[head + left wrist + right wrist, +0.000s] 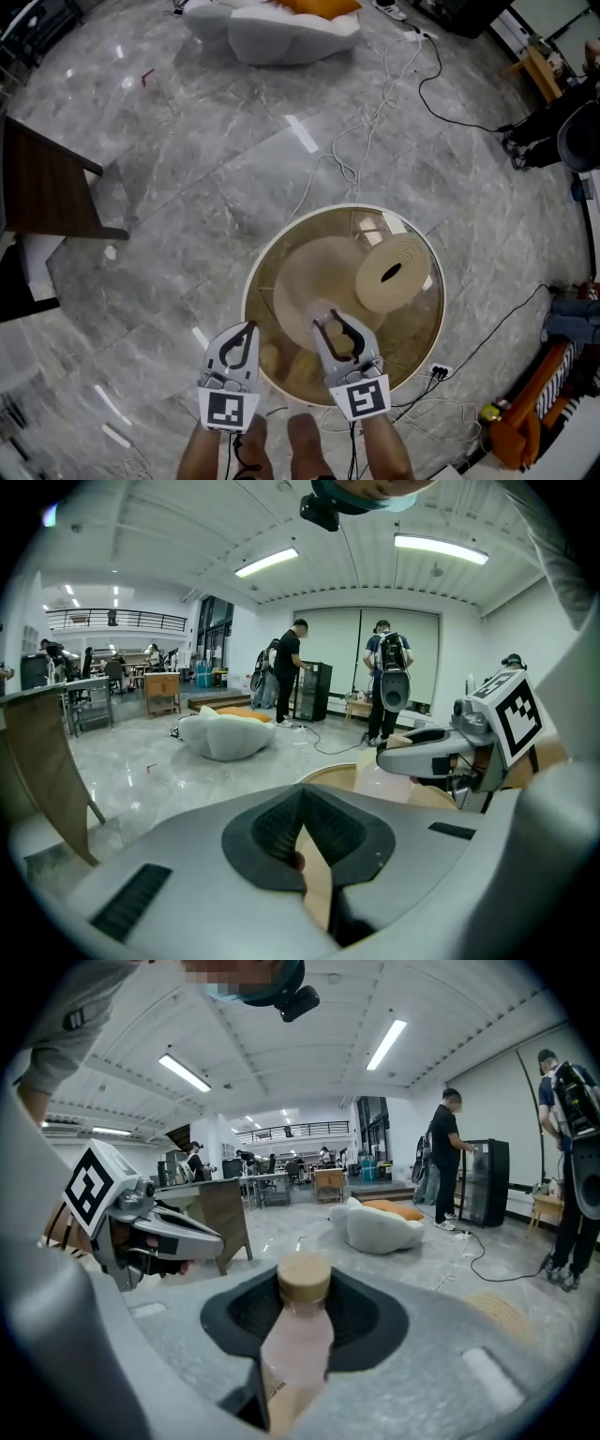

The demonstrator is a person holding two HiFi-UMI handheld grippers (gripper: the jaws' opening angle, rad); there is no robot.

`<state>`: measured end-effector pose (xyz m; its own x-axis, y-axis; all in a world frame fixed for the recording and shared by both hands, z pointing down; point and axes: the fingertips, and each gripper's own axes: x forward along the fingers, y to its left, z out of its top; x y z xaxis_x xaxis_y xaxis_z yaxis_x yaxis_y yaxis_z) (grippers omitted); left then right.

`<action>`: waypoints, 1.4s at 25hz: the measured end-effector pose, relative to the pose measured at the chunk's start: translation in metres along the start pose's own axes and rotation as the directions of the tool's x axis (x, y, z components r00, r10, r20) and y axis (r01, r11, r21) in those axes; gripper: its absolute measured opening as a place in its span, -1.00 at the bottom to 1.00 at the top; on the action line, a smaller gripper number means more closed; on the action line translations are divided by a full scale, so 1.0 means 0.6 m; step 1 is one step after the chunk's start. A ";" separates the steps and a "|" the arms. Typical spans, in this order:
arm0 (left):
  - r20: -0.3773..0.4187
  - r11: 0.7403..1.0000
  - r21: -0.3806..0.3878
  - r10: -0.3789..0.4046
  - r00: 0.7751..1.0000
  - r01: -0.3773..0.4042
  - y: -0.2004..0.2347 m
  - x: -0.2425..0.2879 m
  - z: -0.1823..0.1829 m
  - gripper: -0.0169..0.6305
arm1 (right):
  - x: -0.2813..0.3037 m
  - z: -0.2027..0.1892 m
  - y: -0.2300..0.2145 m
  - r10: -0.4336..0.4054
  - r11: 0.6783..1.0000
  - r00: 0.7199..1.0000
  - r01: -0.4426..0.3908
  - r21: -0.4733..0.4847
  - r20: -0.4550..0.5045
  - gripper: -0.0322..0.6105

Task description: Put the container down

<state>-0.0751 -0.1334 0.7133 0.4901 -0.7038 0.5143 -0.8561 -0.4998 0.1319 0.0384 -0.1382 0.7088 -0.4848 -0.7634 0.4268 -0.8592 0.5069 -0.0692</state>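
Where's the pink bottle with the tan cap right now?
The bottle is gripped in the right tongs, low centre in the head view, over the near part of the round table, close to the tan hat.

Hat (319,267) and woven roll (394,272) on the table (255,314) — bare glass leftward

Bright strip lights (441,547) above me, glare streaks on marble floor (300,133), fisheye-warped edges, dark corners, my close foreground blurred.

I see a round glass-topped counter (354,207) carrying what looks like a rolled woven mat (392,272). A white beanbag (272,33) lies well beyond it on the marble floor (187,178), with white cables (347,169) trailing between them.
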 end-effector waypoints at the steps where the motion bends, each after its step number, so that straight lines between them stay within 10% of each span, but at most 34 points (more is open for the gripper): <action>1: 0.001 1.000 0.001 -0.002 1.000 0.001 0.003 0.005 -0.007 -0.89 | 0.006 -0.012 0.001 0.003 1.000 1.000 -0.003 -0.003 -0.006 -0.49; 35: -0.089 0.999 -0.023 -0.042 0.995 0.040 0.016 0.091 -0.191 -0.89 | 0.105 -0.212 0.005 0.019 0.998 0.997 -0.023 -0.055 -0.075 -0.48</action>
<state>-0.0756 -0.1187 0.8397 0.5094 -0.6345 0.5813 -0.8392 -0.5159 0.1723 0.0260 -0.1337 0.8498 -0.4873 -0.7215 0.4920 -0.8375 0.5456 -0.0294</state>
